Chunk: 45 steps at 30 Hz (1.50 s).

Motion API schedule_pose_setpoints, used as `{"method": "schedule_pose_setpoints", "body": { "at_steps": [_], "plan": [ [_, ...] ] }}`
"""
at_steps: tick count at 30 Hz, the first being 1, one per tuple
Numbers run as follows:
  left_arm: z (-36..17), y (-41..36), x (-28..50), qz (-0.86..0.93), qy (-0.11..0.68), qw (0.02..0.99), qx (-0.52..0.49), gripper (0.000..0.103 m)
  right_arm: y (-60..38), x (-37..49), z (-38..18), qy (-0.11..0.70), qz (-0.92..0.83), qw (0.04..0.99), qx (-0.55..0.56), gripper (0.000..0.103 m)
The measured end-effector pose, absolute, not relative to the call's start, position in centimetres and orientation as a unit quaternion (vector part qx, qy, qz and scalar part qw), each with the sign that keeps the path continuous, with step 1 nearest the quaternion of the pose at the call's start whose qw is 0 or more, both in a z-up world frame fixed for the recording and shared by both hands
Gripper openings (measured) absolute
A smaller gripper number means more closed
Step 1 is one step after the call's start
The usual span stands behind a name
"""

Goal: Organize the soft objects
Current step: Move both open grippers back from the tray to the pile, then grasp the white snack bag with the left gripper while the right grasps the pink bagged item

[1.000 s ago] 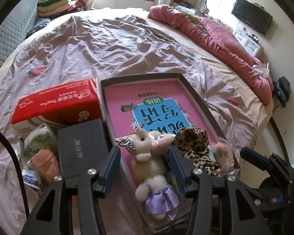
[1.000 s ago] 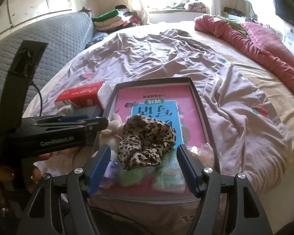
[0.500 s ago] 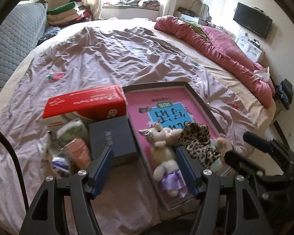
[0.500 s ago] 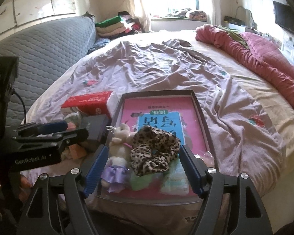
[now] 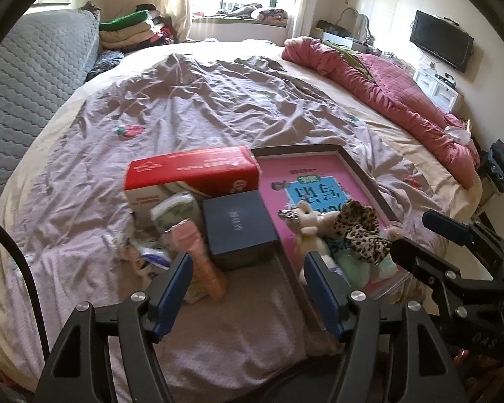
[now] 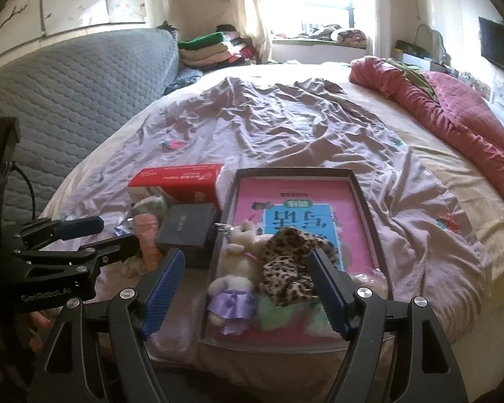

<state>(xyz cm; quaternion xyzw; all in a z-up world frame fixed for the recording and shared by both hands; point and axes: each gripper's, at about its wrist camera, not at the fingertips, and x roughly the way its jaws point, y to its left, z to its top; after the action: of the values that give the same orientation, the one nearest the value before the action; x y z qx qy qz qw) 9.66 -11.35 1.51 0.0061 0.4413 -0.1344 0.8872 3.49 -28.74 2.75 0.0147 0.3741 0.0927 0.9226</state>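
Down at the bottom of the left wrist view, the left hand-held gripper (image 5: 247,288) tilts down toward the bed (image 5: 218,100), its blue-padded jaws spread apart with nothing clamped between them; they have just been opening, and only the wrinkled lilac sheet and the near edge of a dark blue box (image 5: 240,228) show in the gap. In the right wrist view the right hand-held gripper (image 6: 248,292) is angled down the same way, jaws spread wide and free of any object, framing the near end of a shallow dark-rimmed tray (image 6: 369,208) at lower centre. The soft things lie in that near end of the tray, on top of a pink book: a plush bunny (image 6: 238,265) in a purple skirt lies on the left, and a leopard-print scrunchie (image 6: 292,262) sits just beside it on the right, touching it. Left of the tray stand the dark blue box and a red carton (image 6: 178,181), with small packets (image 5: 174,211) heaped on the sheet nearby. At the left edge of the right wrist view, the left tool's black body appears side-on, with part of a hand (image 6: 37,322) beneath it.
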Motion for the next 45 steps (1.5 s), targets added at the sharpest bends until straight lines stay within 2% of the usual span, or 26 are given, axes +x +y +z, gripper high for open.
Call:
{"method": "schedule_pose_setpoints", "body": {
  "at_steps": [11, 22, 39, 40, 45],
  "plan": [
    [1.2, -5.4, 8.9, -0.097, 0.441, 0.892, -0.022, 0.068, -24.1, 3.7, 2.3, 0.380, 0.126, 0.916, -0.017, 0.078],
    [-1.7, 1.0, 8.6, -0.050, 0.466, 0.882, -0.051, 0.068, -19.8, 4.3, 0.3, 0.398, 0.153, 0.904, -0.034, 0.078],
    [-5.7, 2.7, 12.5, -0.061, 0.510, 0.851, -0.115, 0.068, -15.7, 7.3, -6.0, 0.452, 0.131, 0.882, -0.007, 0.078],
    [-6.0, 2.7, 13.0, -0.063, 0.514, 0.847, -0.120, 0.068, -15.7, 7.6, -6.3, 0.453, 0.130, 0.882, -0.002, 0.077],
    [-7.3, 2.9, 15.6, -0.057, 0.529, 0.836, -0.136, 0.068, -14.7, 9.4, -7.7, 0.453, 0.121, 0.883, 0.008, 0.056]
  ]
}}
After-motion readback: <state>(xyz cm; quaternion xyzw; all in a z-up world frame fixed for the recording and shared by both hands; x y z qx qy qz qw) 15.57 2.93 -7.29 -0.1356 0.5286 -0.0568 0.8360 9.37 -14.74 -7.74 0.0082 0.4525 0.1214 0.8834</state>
